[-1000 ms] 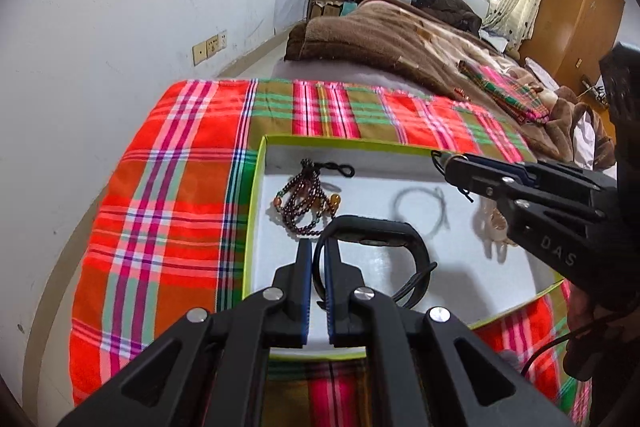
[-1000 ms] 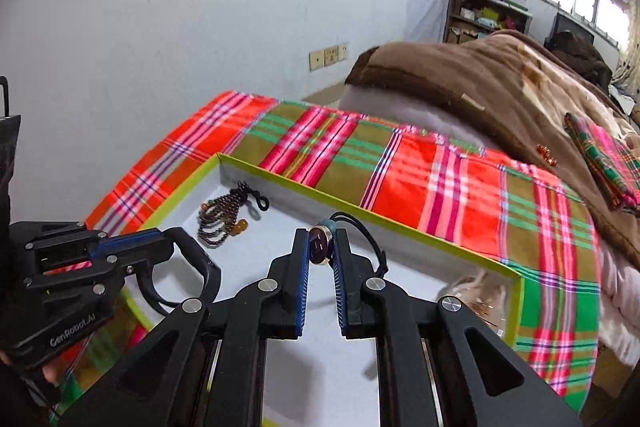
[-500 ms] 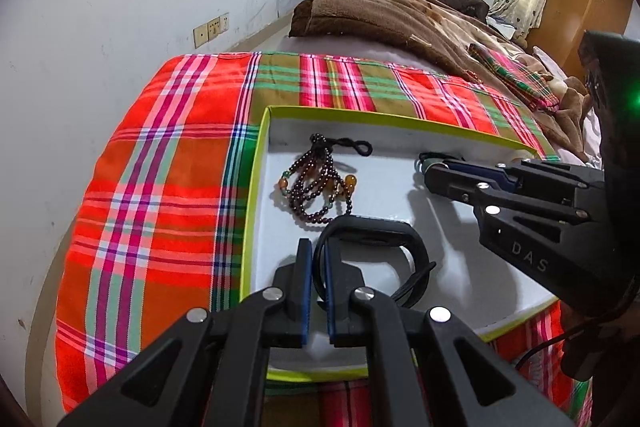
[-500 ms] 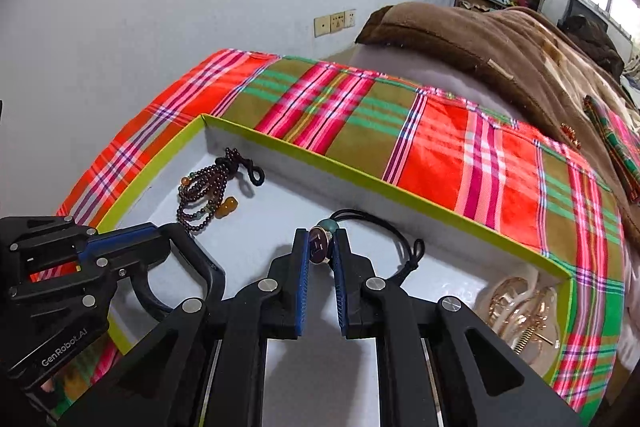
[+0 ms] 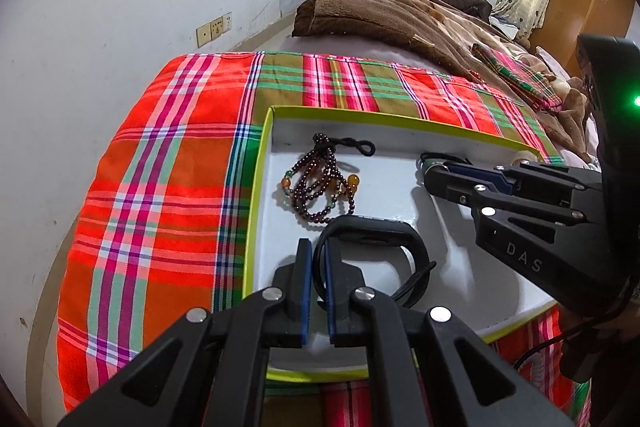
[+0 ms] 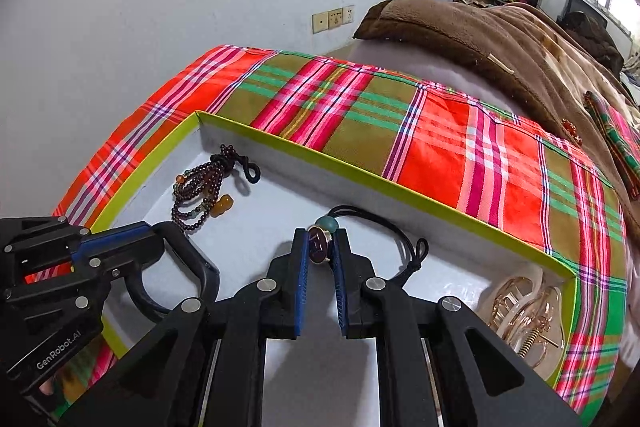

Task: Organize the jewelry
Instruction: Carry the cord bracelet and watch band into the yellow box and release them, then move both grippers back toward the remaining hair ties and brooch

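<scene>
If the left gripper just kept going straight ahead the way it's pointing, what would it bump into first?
Probably the dark bead bracelet lying in the tray, just beyond the black band the left gripper holds; depth is hard to judge.

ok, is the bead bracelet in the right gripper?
No, the right gripper pinches a round charm on a black cord; the bead bracelet lies loose in the tray.

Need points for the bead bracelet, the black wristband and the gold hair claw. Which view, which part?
bead bracelet (image 5: 320,183): left wrist view, on the bunched dark red bead strands.
black wristband (image 5: 372,227): left wrist view, on the top of the band's arch.
gold hair claw (image 6: 524,311): right wrist view, on the clear gold body.
</scene>
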Available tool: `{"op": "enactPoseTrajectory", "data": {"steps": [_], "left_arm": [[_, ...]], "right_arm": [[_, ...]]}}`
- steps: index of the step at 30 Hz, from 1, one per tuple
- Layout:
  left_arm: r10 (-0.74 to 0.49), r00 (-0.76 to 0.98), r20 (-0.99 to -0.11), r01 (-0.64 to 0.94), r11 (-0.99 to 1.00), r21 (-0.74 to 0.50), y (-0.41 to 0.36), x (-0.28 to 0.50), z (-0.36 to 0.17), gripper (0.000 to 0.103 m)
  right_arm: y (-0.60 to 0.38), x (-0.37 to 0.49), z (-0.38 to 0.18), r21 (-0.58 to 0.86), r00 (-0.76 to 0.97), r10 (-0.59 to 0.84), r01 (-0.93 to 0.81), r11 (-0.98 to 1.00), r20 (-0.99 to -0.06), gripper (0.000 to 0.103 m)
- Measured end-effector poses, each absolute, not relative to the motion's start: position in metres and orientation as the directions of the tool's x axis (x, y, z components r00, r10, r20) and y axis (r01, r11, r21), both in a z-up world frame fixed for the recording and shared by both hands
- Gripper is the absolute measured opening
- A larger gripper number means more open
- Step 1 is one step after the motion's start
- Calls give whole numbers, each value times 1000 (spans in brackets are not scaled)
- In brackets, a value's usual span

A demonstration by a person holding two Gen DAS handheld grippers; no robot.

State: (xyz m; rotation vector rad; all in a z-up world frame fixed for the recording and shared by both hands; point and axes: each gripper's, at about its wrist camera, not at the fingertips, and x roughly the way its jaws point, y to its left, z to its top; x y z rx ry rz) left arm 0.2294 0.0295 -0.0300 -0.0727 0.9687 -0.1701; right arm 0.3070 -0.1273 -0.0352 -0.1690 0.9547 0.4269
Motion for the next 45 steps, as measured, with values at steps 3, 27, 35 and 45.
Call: {"op": "enactPoseTrajectory", "data": {"steps": [3,27,35,45], "left_arm": [[-176,553,-814,111,984,-138,29,229,-28,7],[-206,604,-770,125,978,-164,28,202,6,40],[-232,624,-747,142,973,-184,28,173,20,43],[-274,606,-746,163,962,-220,36,128,17,46]], "right_arm": [[-127,308,-36,46,501,276,-423,905,-820,12],[-143,277,-4,76,564,301,-387,919,-769,33],[-155,244,14,94,595,318,-376,922,-738,34],[-180,186,23,121,620,341,-369,921,-707,34]]}}
